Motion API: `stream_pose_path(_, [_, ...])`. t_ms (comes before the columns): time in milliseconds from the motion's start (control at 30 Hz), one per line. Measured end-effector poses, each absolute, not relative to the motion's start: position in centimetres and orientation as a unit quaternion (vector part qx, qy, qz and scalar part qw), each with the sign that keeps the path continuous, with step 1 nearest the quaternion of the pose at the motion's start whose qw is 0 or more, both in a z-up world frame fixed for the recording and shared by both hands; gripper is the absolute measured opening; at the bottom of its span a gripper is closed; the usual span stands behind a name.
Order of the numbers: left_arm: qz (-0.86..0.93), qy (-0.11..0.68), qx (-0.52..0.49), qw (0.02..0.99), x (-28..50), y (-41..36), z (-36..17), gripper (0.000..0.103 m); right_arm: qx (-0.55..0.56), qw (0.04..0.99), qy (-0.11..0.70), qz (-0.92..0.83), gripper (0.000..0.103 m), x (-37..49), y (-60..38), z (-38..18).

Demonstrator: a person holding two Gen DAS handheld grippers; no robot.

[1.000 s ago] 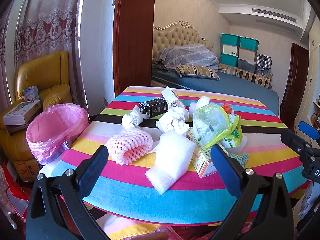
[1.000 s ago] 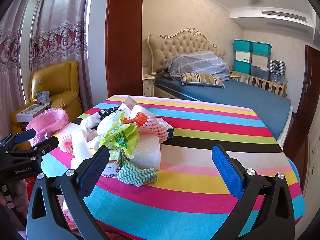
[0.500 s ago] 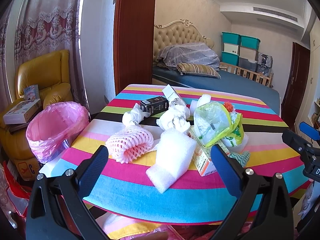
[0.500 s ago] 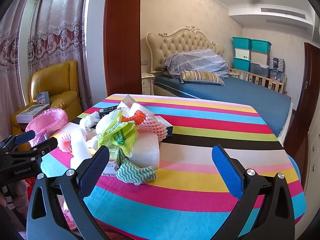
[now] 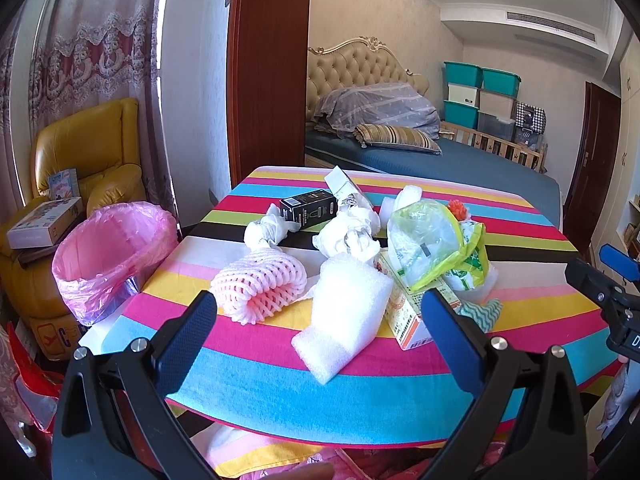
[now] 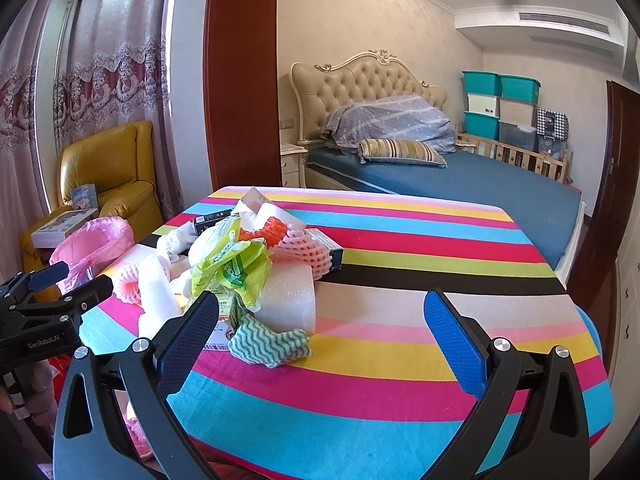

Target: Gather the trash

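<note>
striped multicoloured table (image 5: pixel 256 380) taken as landmark. trash heaped on table's left half: white foam sheet (image 5: pixel 346 314) nearest front edge, pink foam fruit net (image 5: pixel 260 284) just left of it, green-yellow plastic bag (image 5: pixel 436 240) on printed carton, black box (image 5: pixel 308 209) toward far edge, teal zigzag cloth (image 6: pixel 270 340) at heap's front. pink-lined bin (image 5: pixel 108 248) stood off table's left side, likely for short drop. left gripper (image 5: pixel 320 334) held before foam sheet, jaws wide, nothing held. right gripper (image 6: pixel 320 336) held over table's front edge, jaws wide, nothing held. collection judged not begun.
</note>
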State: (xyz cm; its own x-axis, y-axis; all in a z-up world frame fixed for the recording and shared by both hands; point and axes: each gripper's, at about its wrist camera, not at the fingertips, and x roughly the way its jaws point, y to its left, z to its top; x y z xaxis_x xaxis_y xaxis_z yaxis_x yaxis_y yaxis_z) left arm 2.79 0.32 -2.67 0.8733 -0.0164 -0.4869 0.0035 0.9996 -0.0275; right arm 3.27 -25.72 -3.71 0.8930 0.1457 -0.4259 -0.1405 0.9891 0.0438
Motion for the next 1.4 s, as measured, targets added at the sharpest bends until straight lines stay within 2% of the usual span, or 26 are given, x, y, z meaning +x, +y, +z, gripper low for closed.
stream_pose_path(700, [0.013,0.253,-0.002,0.967,2.7,0.0,-2.6,0.099,0.009,0.972,0.222,0.073,0.097,3.3,-26.1,-4.0])
stream_pose_path(1067, [-0.002,0.318,-0.032,0.948,3.7,0.8,-3.9,0.099,0.011,0.969,0.228,0.097,0.097,4.8,-25.7,-4.6])
stream_pose_path(1200, [-0.002,0.316,-0.061,0.947,3.8,2.9,-4.1,0.099,0.022,0.966,0.224,0.129,0.096,5.9,-24.5,-3.9])
stream_pose_path(1400, [0.045,0.272,-0.083,0.958,3.6,8.9,-4.8,0.099,0.008,0.956,0.235,0.174,0.096,9.0,-20.9,-3.4])
